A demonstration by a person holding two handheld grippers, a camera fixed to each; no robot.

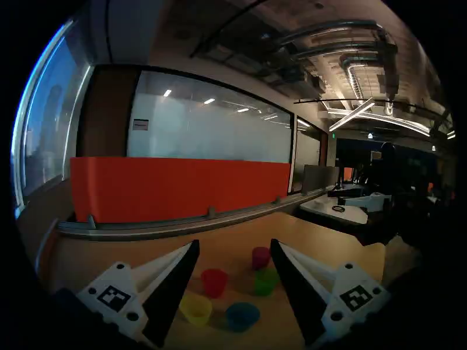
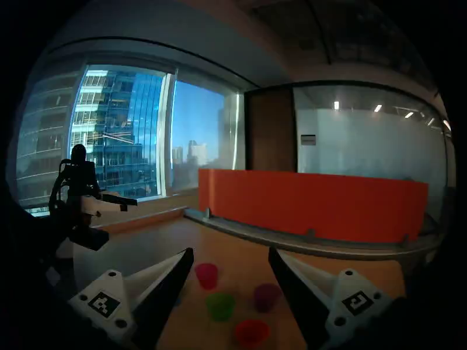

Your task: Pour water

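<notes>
A dim office room has tall windows [image 2: 117, 134] that look onto blue glass towers, a frosted glass wall [image 1: 204, 128] and bare ducts [image 1: 350, 64] under the ceiling. An orange partition [image 1: 175, 186] runs along the far edge of the wooden table [image 1: 333, 236], with a grey rail [image 1: 175, 224] at its foot. In the right gripper view a dark device [image 2: 79, 192] stands at the table's window end, too dim to make out. The left gripper [image 1: 234, 242] hangs over the table with its fingers spread wide and nothing between them; the right gripper [image 2: 230, 251] is likewise agape and empty. The small plastic cups stand close together on the table ahead of both. In the left gripper view the magenta cup [image 1: 260, 257] is farthest, the green cup [image 1: 265, 280] just before it, the red cup [image 1: 214, 282] to their left, and the yellow cup [image 1: 196, 307] and blue cup [image 1: 242, 315] nearest.
</notes>
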